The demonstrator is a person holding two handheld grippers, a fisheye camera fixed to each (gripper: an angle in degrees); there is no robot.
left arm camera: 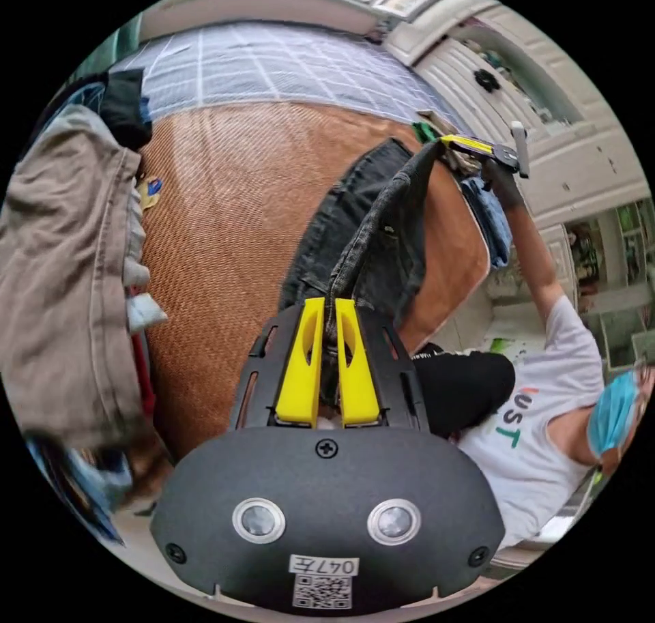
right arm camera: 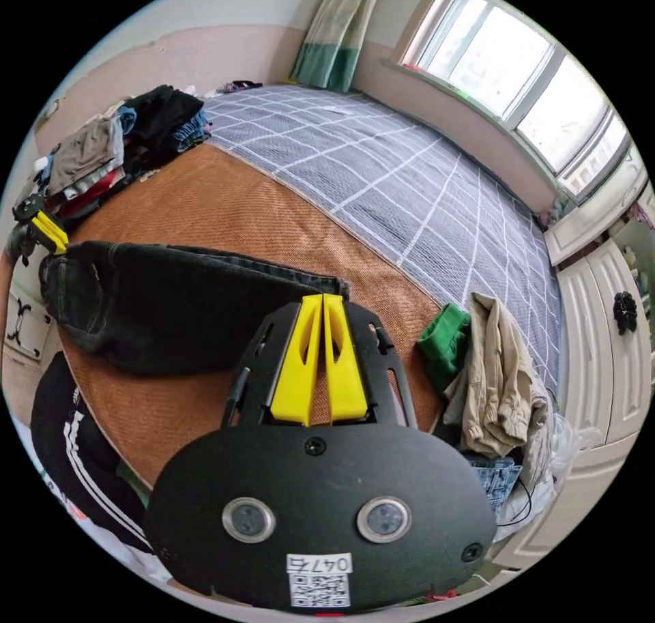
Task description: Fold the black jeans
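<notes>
The black jeans (left arm camera: 361,241) lie stretched lengthwise over a brown woven mat (left arm camera: 232,193) on the bed. My left gripper (left arm camera: 327,307) is shut on one end, a dark edge running up between its yellow jaws. At the far end my right gripper (left arm camera: 447,141), held by a gloved hand, pinches the other end. In the right gripper view the jeans (right arm camera: 170,302) run from my left gripper (right arm camera: 58,239) at the left edge to my right gripper (right arm camera: 323,300), whose jaws are closed at the fabric's end.
A heap of clothes (left arm camera: 61,275) with a brown garment sits close beside my left gripper. Green and beige clothes (right arm camera: 477,357) lie near the right gripper. A grey checked sheet (right arm camera: 423,193) covers the bed beyond the mat. White cabinets (right arm camera: 600,350) stand close by. The person (left arm camera: 546,391) stands at the bedside.
</notes>
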